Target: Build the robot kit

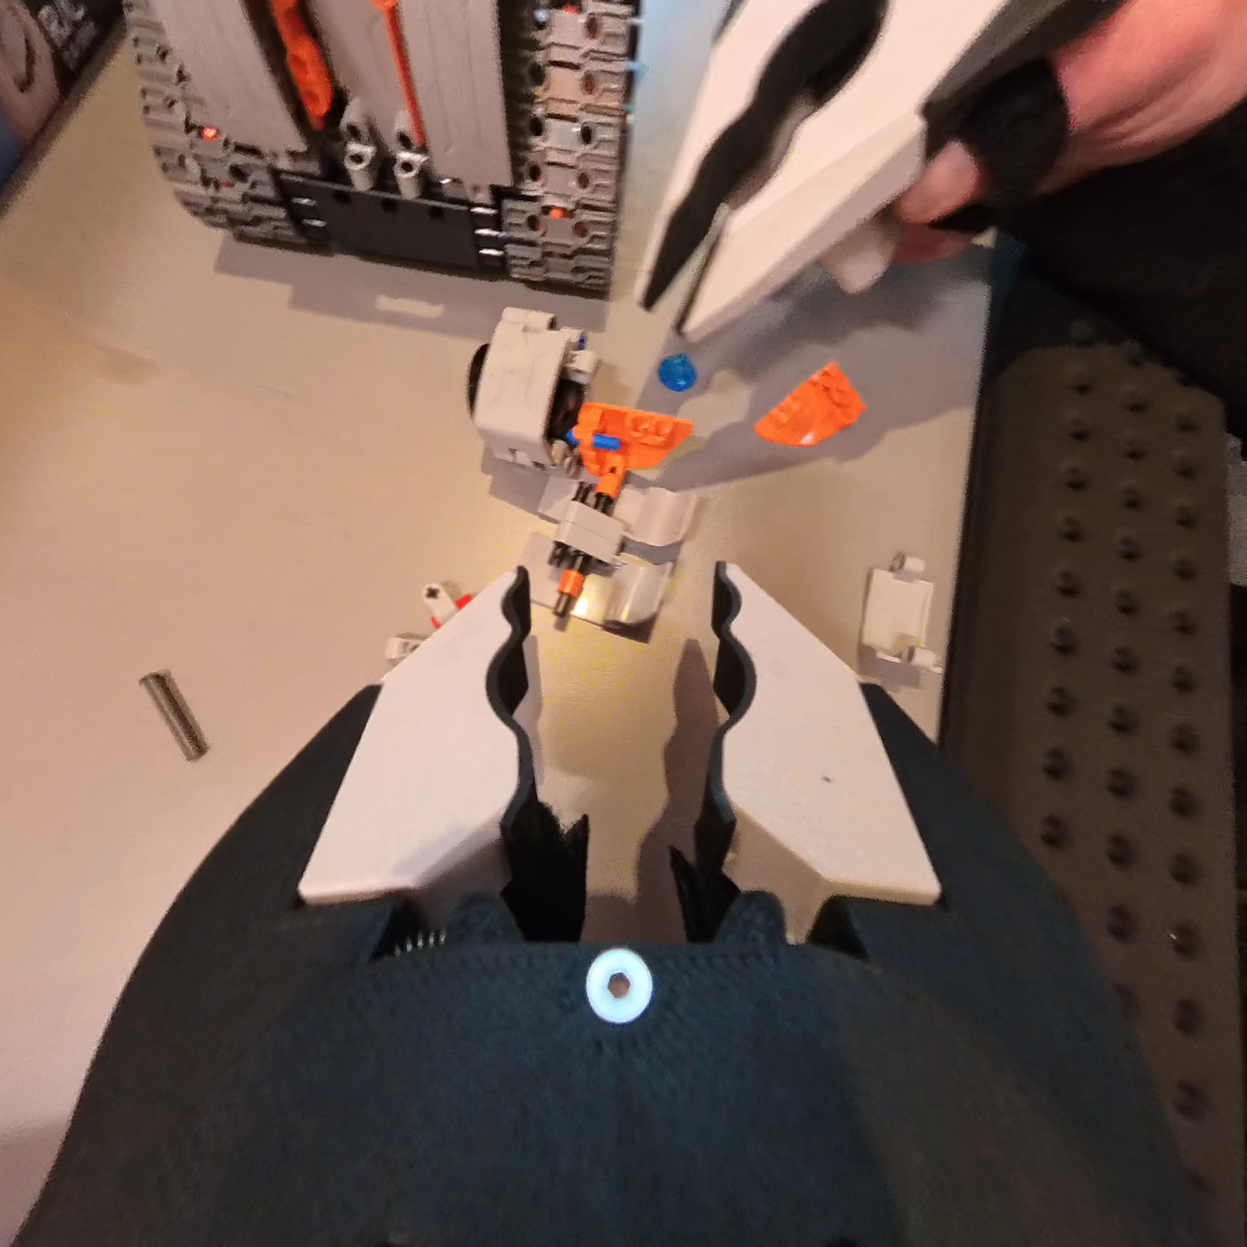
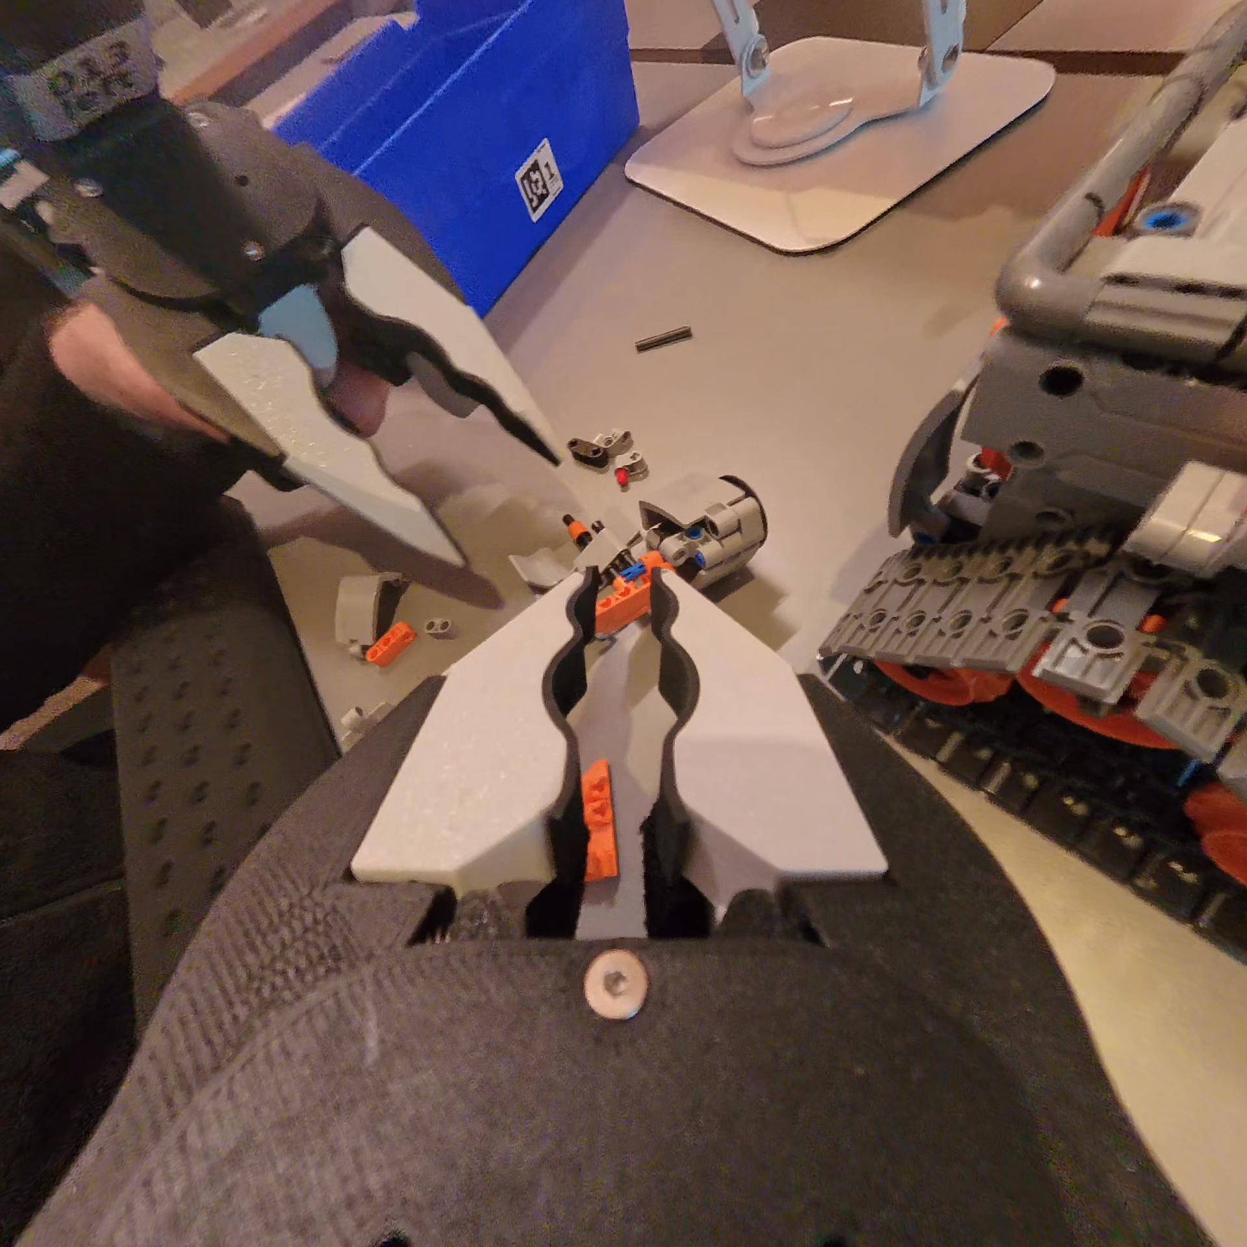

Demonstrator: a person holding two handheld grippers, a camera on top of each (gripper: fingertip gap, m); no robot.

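Beige bench (image 1: 202, 472) carries a small grey-and-orange brick assembly (image 1: 580, 465) lying lengthwise just beyond the empty, wide-open left hand-held gripper (image 1: 621, 587), while the nearly closed right hand-held gripper (image 2: 624, 584) hovers nearer its orange end, contact unclear.

Loose bricks (image 1: 810, 409) before tracked model (image 1: 378, 128)

Left wrist: looks steeply down my fingers, close over table (image 1: 202, 472) | Right wrist: lower, oblique, close | Shared: small brick assembly (image 1: 540, 405) (image 2: 702, 533), mid-frame.
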